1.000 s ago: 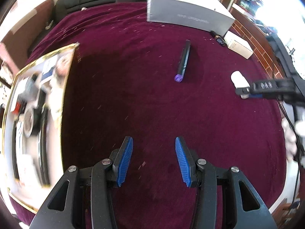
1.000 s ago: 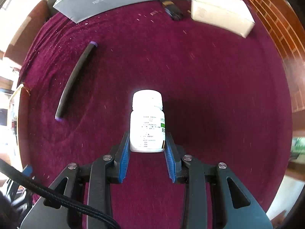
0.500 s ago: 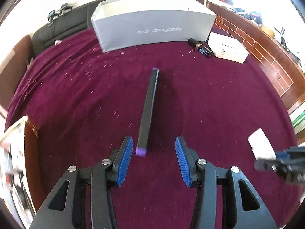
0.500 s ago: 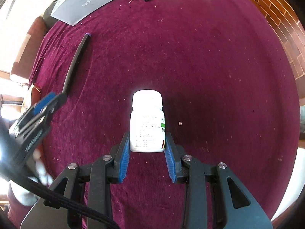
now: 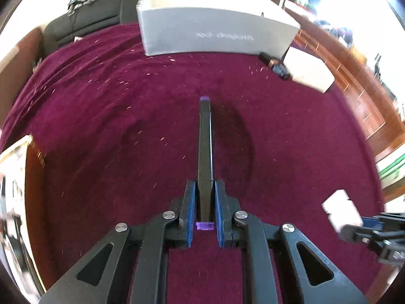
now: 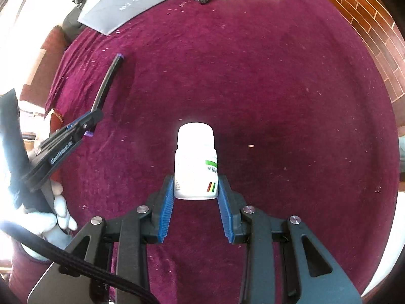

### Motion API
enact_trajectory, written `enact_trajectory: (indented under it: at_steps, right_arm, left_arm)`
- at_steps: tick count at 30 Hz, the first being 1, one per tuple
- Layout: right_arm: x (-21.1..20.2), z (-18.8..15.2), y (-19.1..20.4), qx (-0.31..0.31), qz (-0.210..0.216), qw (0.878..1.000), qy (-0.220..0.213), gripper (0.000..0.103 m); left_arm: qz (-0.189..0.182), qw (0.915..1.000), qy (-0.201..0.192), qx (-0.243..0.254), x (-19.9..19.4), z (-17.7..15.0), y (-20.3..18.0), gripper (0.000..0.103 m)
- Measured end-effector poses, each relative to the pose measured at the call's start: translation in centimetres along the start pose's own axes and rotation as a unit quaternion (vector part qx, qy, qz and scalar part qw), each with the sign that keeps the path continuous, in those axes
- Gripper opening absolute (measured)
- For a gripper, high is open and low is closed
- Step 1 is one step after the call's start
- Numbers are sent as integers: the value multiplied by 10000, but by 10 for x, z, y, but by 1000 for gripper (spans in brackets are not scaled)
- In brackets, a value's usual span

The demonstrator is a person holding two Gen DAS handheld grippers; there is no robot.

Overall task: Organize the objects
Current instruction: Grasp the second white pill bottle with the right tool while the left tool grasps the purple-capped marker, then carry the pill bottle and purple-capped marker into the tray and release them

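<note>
Since half a second ago the left gripper (image 5: 204, 204) has gone from spread, with the near end of the long black bar (image 5: 204, 139) just ahead of its tips, to pressed together on that end; the blue pads (image 5: 190, 207) now touch both sides of the bar, whose purple cap (image 5: 204, 226) shows between them, and the rest of the bar reaches straight forward over the maroon cloth (image 5: 101, 131) to a second purple tip; from the right wrist view the same gripper (image 6: 87, 124) is seen at the left with the bar (image 6: 106, 86) running up and away from it, and a white-gloved hand (image 6: 54, 202) holding its handle. Right gripper (image 6: 195, 197) pinches the white pill bottle (image 6: 195, 167) at its lower body (upright, cap pointing away, green band and coloured stripes on the label), as it did before; the same bottle (image 5: 340, 209) appears blurred at the right edge of the left wrist view, well apart from the bar. Farther out, a grey box (image 5: 215, 33) with pale lettering stands at the far edge of the cloth; just beside its right end lies a small dark bottle (image 5: 277, 67), touching or nearly touching a white carton (image 5: 307, 73); nothing lies between the bar's far tip and the grey box except scattered pale flecks; a gold-edged frame (image 5: 15, 152) sits at the left margin, too blurred to read.
</note>
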State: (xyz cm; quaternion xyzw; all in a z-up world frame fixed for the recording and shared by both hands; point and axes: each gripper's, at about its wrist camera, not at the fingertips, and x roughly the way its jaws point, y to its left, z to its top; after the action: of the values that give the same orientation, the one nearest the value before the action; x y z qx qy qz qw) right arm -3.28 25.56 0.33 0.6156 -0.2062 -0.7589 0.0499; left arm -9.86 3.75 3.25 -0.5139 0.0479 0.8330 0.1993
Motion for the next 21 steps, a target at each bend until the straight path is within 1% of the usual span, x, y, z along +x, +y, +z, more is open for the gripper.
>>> enact_trajectory:
  at_steps: [3, 8, 13, 16, 19, 21]
  right_arm:
    - [-4, -3, 12, -92, 209, 9997, 7, 31]
    - [-1, -9, 42, -290, 643, 9974, 160, 31]
    - [5, -19, 80, -697, 857, 9935, 276, 31]
    - [11, -25, 97, -822, 945, 9915, 349, 31]
    - [16, -29, 114, -951, 1019, 9894, 397, 31]
    - [15, -33, 130, -1103, 1099, 9870, 410, 31]
  left_arm:
    - [-157, 9995, -195, -176, -31, -13, 13, 11]
    - [-371, 9971, -446, -497, -78, -37, 38, 11]
    - [-550, 9923, -685, -875, -129, -70, 69, 11]
    - [-600, 9888, -815, -1099, -152, -92, 88, 11]
    - [-669, 9822, -942, -1481, -176, -116, 112, 11]
    - [-603, 9792, -1045, -1629, -192, -128, 125, 11]
